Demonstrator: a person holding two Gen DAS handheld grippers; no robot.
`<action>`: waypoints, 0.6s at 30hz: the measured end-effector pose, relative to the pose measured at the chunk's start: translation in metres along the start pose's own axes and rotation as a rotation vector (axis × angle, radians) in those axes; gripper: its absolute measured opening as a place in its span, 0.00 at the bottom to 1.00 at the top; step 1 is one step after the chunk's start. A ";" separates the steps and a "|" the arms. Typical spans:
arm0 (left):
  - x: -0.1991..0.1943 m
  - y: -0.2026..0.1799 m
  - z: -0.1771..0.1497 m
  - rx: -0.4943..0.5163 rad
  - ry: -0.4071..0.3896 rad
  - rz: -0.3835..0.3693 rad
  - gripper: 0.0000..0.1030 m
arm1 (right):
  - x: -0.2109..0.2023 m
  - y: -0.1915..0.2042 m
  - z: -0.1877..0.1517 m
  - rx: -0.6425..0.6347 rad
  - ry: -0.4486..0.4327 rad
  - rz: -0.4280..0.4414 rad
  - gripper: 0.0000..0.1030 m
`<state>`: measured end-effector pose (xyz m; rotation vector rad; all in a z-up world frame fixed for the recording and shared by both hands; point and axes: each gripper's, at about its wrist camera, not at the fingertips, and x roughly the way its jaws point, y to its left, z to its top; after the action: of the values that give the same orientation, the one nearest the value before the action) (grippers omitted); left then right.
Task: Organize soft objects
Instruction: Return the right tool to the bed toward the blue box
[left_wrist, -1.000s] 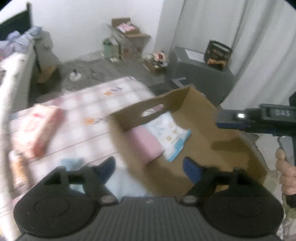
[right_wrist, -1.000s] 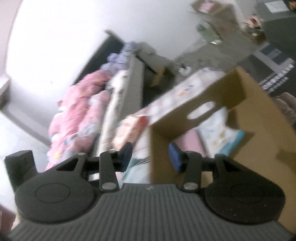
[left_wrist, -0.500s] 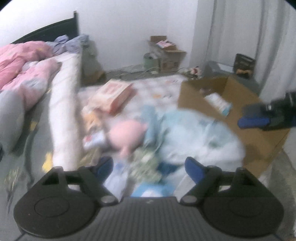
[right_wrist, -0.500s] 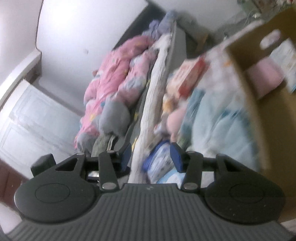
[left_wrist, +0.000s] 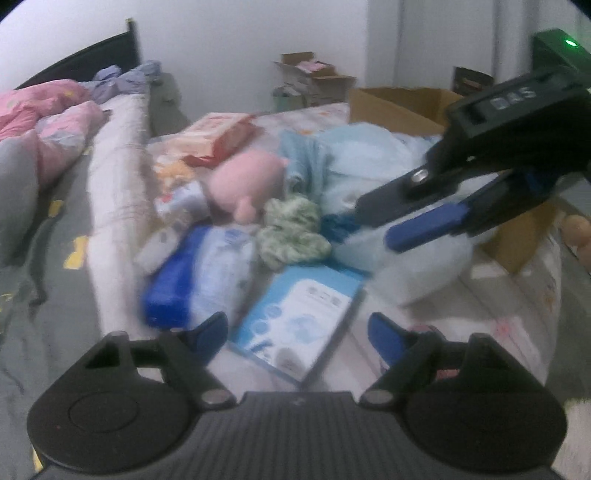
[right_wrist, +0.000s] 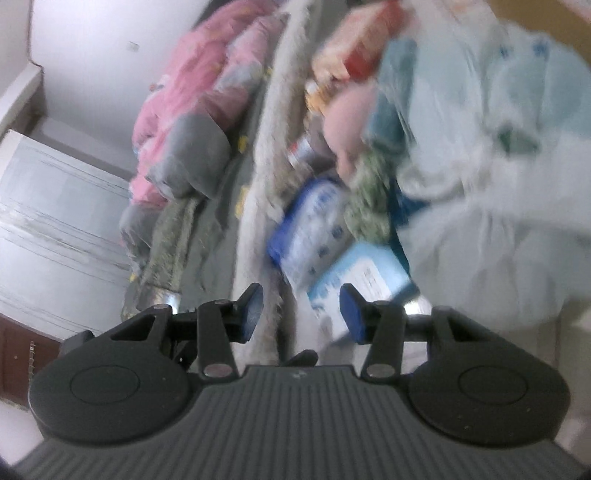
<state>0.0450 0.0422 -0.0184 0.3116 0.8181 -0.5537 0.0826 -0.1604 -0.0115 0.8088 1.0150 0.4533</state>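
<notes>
While both sets of jaws gape empty — left gripper over blue-white pack, right gripper beside bed edge.

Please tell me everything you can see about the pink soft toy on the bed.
The pink soft toy looks like plush, rounded, with a small stub sticking out at its lower side; blur hides finer parts. It lies on the bed among the pile, in front of the red and white pack. The green knitted cloth lies just below it and light blue fabric beside it. No claw touches it.
</notes>
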 end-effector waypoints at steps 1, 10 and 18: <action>0.003 -0.002 -0.002 0.019 0.007 -0.007 0.80 | 0.004 -0.004 -0.004 0.013 0.011 -0.013 0.45; 0.039 -0.005 -0.004 0.114 0.072 -0.011 0.78 | 0.041 -0.039 -0.026 0.109 0.057 -0.086 0.43; 0.063 -0.008 0.000 0.199 0.135 0.009 0.80 | 0.058 -0.050 -0.023 0.137 0.059 -0.087 0.43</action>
<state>0.0756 0.0144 -0.0665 0.5399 0.8931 -0.6122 0.0887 -0.1449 -0.0894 0.8741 1.1414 0.3374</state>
